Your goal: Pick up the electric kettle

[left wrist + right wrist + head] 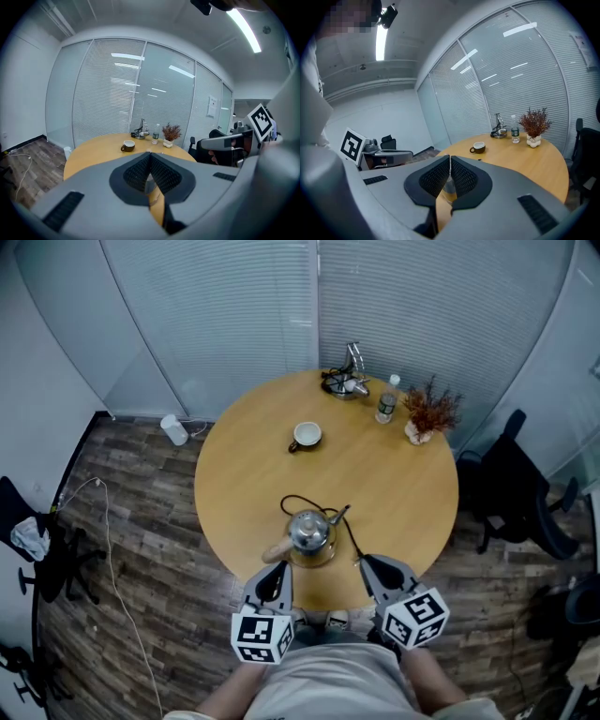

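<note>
Kettle (pixel 309 532): finished in polished, mirror-bright metal; its handle (pixel 279 550) appeared to be made of pale wood. Table (pixel 244 474): surfaced in smooth, light wood with a soft satin sheen. Floor (pixel 141 521): laid in dark, grainy wood planks of a matt finish. Cup (pixel 307 435): seen to be glossily glazed. Bottle (pixel 386 405): made of clear plastic. Left gripper (pixel 150 157) and right gripper (pixel 450 159): moulded in smooth, matt grey plastic and fitted with dark, finely ribbed pads (pixel 136 174).
</note>
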`<state>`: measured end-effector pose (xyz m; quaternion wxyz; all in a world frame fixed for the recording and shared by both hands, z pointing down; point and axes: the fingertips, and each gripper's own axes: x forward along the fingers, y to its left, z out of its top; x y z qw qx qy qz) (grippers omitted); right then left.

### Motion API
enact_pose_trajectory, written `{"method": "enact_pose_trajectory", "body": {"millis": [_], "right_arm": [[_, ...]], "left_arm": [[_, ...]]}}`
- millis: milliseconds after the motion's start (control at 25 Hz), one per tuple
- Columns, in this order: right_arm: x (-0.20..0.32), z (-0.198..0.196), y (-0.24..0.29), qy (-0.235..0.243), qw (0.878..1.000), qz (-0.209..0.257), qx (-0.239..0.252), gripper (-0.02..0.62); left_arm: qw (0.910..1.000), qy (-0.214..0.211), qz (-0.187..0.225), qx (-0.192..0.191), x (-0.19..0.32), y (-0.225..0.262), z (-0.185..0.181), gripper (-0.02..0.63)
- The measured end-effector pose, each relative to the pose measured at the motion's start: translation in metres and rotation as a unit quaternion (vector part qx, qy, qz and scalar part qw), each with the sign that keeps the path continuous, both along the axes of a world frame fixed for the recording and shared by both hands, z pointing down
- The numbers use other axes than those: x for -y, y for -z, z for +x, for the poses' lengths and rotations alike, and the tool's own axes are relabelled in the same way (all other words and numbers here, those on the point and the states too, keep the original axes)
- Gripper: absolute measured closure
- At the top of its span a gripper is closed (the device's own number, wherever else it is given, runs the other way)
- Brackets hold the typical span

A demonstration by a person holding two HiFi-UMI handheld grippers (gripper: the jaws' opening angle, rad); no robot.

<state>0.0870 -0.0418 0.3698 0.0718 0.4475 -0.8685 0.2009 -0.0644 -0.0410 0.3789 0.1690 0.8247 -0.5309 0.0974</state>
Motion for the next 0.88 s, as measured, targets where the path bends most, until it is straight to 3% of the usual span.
{"method": "enact_pose_trajectory", "body": {"millis": [880], "right_arm": [[0.031, -0.005, -0.032, 0.004, 0.999, -0.039, -0.011, 0.563]], "left_arm": [[0.9983, 0.03, -0.042, 0.026, 0.014, -0.045, -0.032, 0.603]]}}
